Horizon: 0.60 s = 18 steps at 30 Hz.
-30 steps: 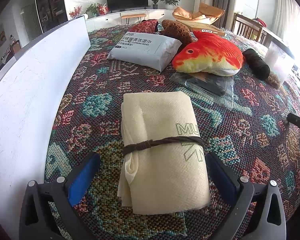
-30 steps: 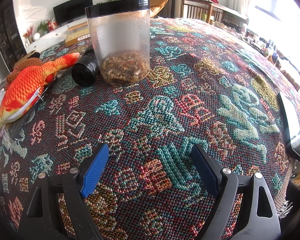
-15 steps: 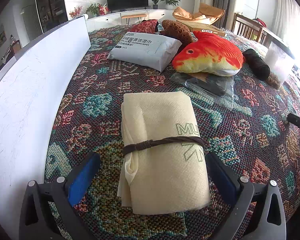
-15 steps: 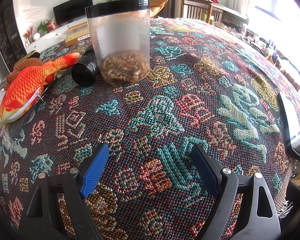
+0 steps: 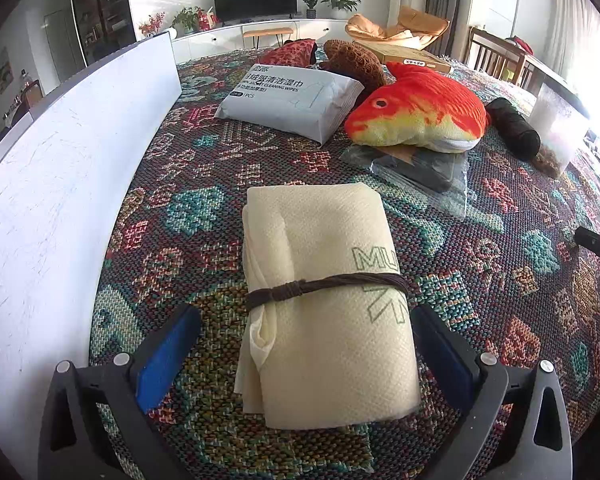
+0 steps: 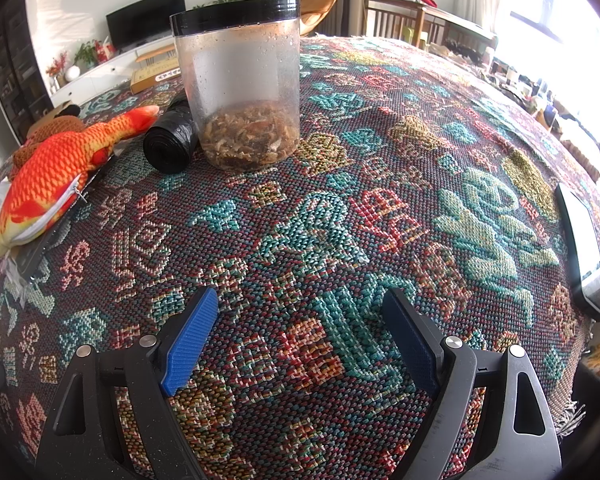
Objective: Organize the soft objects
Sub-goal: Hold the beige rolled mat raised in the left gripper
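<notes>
A cream folded cloth bundle tied with a dark cord lies on the patterned tablecloth, between the open fingers of my left gripper, which does not clamp it. An orange plush fish lies further back; it also shows in the right wrist view. A grey pack of wet wipes and a brown knitted soft toy lie beyond. My right gripper is open and empty above bare tablecloth.
A white board stands along the left. A clear jar with black lid and a black roll stand near the fish. A clear bag with a dark item lies under the fish. A phone lies at the right edge.
</notes>
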Each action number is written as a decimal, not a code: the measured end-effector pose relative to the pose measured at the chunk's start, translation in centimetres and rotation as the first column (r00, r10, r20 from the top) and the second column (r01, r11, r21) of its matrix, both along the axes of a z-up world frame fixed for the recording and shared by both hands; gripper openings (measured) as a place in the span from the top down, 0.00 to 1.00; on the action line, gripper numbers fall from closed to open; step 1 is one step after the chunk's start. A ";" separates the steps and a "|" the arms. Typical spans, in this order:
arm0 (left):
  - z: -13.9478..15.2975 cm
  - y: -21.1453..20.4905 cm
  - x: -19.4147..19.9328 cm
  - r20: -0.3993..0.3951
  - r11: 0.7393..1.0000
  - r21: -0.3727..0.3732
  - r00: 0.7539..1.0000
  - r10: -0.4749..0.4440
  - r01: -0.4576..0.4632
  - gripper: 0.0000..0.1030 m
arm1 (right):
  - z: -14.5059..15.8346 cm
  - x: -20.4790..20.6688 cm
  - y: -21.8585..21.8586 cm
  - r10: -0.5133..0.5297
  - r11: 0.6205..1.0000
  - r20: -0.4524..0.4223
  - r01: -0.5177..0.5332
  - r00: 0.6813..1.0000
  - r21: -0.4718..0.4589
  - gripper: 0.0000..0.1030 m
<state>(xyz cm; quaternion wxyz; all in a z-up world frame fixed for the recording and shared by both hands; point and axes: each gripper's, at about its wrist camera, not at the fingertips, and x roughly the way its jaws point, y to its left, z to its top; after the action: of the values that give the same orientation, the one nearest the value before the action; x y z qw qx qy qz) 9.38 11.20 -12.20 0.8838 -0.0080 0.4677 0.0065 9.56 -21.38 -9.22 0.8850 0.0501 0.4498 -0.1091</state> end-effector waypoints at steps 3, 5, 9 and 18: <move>0.0 0.0 0.0 0.000 1.000 0.000 1.000 0.000 0.000 0.00 | 0.0 0.0 0.0 0.000 1.000 0.000 0.000 1.000 0.000 0.16; 0.0 0.0 0.0 0.000 1.000 0.000 1.000 0.000 0.000 0.00 | 0.0 0.0 0.0 0.000 1.000 0.000 0.000 1.000 0.000 0.16; 0.0 0.0 0.0 0.000 1.000 0.000 1.000 0.000 0.000 0.00 | 0.0 -0.1 0.0 0.000 1.000 0.001 0.000 1.000 0.000 0.16; 0.0 0.0 0.0 0.001 1.000 0.000 1.000 0.000 0.000 0.00 | -0.1 -0.1 0.0 0.001 1.000 0.001 -0.001 1.000 -0.001 0.16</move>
<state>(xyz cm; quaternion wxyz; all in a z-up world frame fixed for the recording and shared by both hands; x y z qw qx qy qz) 9.37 11.21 -12.21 0.8840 -0.0081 0.4674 0.0067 9.44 -21.36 -9.28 0.8853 0.0498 0.4492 -0.1089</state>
